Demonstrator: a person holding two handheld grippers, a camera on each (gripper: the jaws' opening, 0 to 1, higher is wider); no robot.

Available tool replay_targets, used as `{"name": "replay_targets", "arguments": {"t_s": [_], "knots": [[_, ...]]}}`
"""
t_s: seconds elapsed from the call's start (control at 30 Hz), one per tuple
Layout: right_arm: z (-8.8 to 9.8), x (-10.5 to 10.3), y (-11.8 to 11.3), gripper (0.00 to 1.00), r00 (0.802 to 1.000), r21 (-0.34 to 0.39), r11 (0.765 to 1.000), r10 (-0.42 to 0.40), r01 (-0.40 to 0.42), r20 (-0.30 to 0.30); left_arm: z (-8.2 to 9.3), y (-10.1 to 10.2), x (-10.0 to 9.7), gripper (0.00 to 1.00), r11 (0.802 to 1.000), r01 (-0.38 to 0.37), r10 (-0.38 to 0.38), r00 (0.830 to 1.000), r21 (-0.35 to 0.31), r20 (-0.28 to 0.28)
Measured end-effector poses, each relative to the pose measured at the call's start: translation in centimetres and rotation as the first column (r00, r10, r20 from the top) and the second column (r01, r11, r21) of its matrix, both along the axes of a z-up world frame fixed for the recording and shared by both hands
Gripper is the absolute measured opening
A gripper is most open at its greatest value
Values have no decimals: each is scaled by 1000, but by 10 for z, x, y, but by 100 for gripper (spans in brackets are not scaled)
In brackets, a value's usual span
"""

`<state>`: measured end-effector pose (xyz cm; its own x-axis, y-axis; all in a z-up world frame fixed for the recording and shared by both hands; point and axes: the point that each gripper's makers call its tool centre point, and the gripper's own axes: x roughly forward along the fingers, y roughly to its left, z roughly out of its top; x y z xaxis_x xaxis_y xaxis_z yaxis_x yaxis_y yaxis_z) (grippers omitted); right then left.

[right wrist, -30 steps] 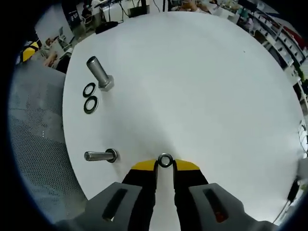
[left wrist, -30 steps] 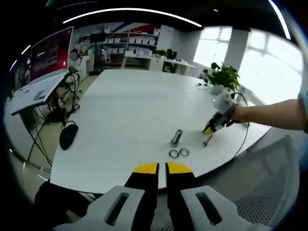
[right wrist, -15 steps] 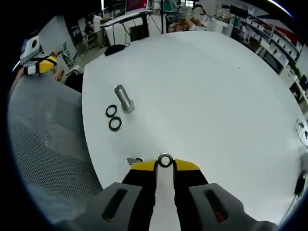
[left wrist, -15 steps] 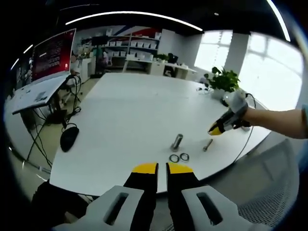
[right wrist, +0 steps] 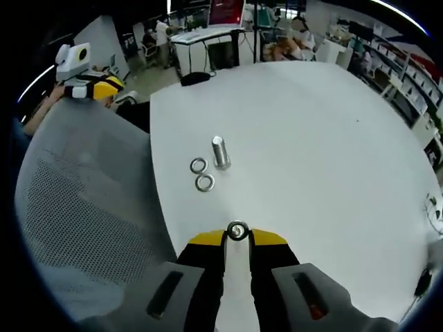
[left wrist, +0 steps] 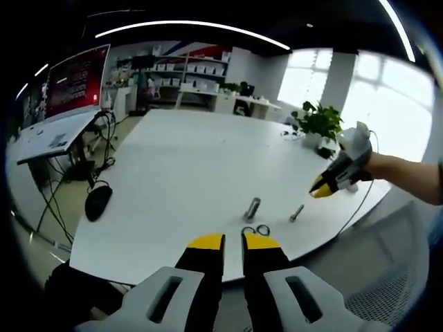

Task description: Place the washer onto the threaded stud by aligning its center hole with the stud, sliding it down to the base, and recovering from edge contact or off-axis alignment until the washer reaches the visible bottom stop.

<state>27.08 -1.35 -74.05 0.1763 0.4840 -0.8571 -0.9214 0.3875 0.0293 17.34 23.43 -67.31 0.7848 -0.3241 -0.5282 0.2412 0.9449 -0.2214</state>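
Observation:
My right gripper is shut on a small steel washer, held at the jaw tips above the near edge of the white table. The threaded stud stands upright farther out on the table, well apart from the held washer. Two loose washers lie just left of it. In the left gripper view the stud stands mid-table with the loose washers in front of it. The right gripper, in a person's hand, hovers above the table's right edge. My left gripper is shut with nothing in it, short of the table's edge.
A second bolt lies on its side right of the stud. A grey mesh chair back stands against the table's left edge. The left gripper shows beyond the chair. A black mouse and a potted plant sit near the table's edges.
The right gripper has risen and drawn back from the table with the washer still held. The lying bolt has dropped out of the right gripper view. The left gripper has barely moved.

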Motion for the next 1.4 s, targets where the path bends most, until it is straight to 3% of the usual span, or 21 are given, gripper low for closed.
{"name": "replay_targets", "arguments": {"t_s": [0.2,0.6,1.07,1.4], "knots": [[-3,-2,3,14,999,-49,998,49,-49,-1,0,0,0,7,1000,2,-2,1000,0,4],[-32,-1,4,14,992,-160,979,124,-127,-30,-2,-1,-1,7,1000,11,-11,1000,6,-14],[-42,4,6,13,987,-199,967,152,-159,-52,-3,-1,-1,7,1000,12,-12,1000,8,-20],[-40,1,7,13,986,-183,970,151,-161,-70,-4,-1,-2,7,1000,9,-8,1000,8,-23]]}}
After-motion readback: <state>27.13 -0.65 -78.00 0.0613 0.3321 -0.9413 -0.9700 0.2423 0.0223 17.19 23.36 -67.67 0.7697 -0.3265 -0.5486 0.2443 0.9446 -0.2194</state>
